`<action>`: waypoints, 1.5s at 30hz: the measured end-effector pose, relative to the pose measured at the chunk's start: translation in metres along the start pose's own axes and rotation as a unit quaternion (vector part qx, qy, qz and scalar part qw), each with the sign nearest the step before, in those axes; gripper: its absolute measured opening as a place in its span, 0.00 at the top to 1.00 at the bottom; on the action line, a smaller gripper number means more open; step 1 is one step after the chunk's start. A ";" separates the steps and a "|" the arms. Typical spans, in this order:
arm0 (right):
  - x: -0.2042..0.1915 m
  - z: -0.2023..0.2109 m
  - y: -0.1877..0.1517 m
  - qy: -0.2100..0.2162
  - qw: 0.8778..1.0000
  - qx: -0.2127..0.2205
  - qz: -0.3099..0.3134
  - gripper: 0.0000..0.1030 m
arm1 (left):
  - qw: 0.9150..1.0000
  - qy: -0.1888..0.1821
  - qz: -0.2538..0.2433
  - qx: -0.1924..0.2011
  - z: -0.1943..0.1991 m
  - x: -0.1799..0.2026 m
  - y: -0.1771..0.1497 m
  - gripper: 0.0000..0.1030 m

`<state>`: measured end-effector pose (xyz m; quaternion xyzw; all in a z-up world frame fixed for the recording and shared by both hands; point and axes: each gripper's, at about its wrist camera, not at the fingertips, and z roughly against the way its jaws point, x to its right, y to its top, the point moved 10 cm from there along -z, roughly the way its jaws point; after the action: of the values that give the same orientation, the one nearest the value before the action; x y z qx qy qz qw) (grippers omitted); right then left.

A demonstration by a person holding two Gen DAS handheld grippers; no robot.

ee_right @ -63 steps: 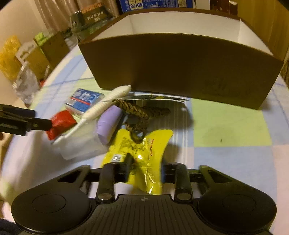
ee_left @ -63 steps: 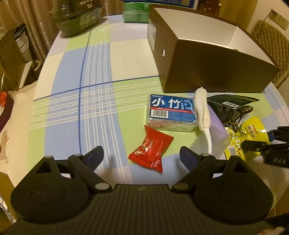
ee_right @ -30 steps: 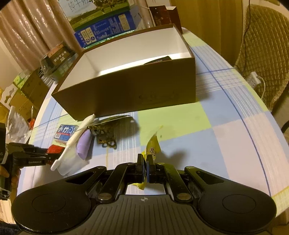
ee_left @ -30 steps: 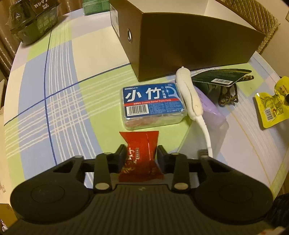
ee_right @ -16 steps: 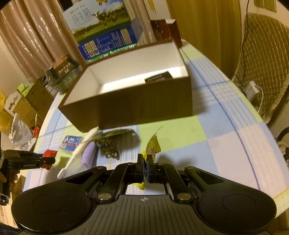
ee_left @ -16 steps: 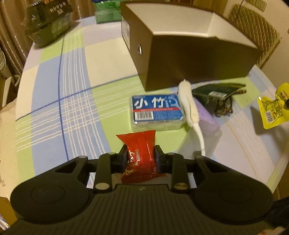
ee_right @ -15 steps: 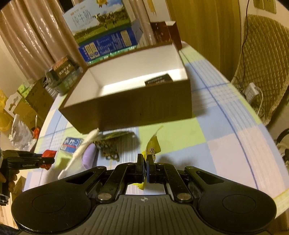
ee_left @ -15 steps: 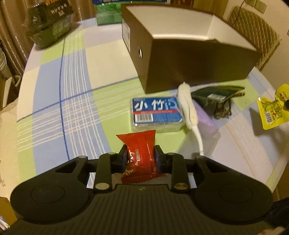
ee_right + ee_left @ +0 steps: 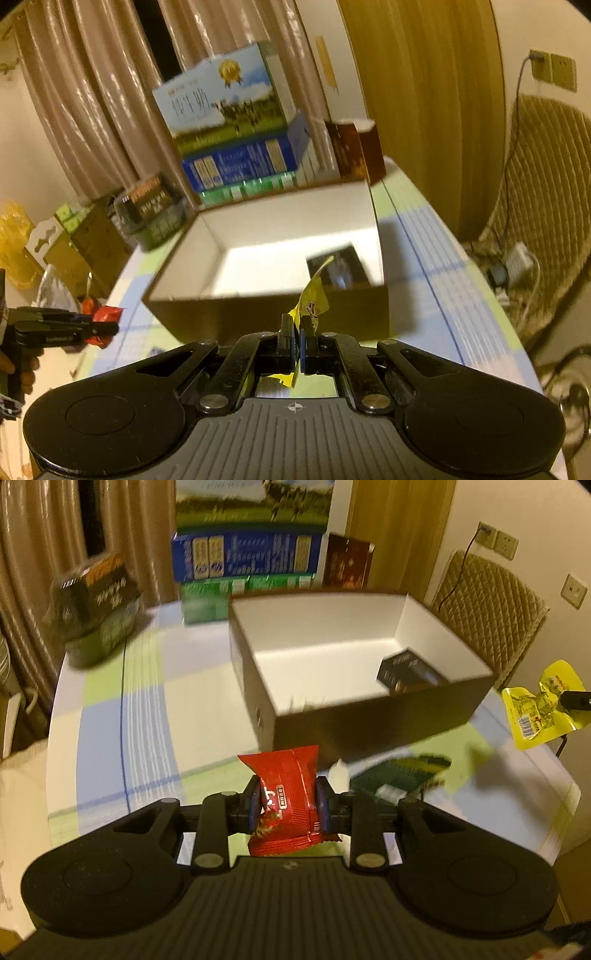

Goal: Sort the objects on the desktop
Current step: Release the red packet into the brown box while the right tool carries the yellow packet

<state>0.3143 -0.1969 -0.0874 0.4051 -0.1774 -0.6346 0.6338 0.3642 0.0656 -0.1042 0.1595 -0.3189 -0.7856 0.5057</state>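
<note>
My left gripper (image 9: pixel 287 805) has its jaws clamped on the crinkled red foil snack packet (image 9: pixel 286 794), which is held above the checked tabletop (image 9: pixel 155 709) just in front of the open brown cardboard box with white inside walls (image 9: pixel 369 716). My right gripper (image 9: pixel 296 345) has its jaws pressed together on the thin yellow foil sachet (image 9: pixel 312 301), which sticks up edge-on in front of the box's near wall. In the left wrist view that sachet hangs off to the right, beside the box. A small black carton (image 9: pixel 406 672) lies inside the box by its right wall. A dark green packet (image 9: pixel 399 775) lies on the tabletop below my left jaws.
</note>
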 end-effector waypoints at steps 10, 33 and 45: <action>-0.010 -0.043 0.050 0.018 0.999 0.021 0.026 1.00 | 0.999 -0.032 -0.015 0.032 -0.027 0.032 0.067 0.76; -0.008 -0.195 0.083 0.022 0.999 -0.041 -0.009 1.00 | 0.999 -0.020 0.009 -0.029 -0.156 0.034 0.137 0.76; 0.007 -0.249 0.086 0.008 0.997 -0.069 -0.035 1.00 | 0.998 0.003 0.017 -0.067 -0.211 0.018 0.145 0.76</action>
<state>0.5557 -0.1436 -0.1776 0.3715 -0.1139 -0.6640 0.6388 0.5772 -0.0633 -0.1642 0.1227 -0.2667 -0.7961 0.5291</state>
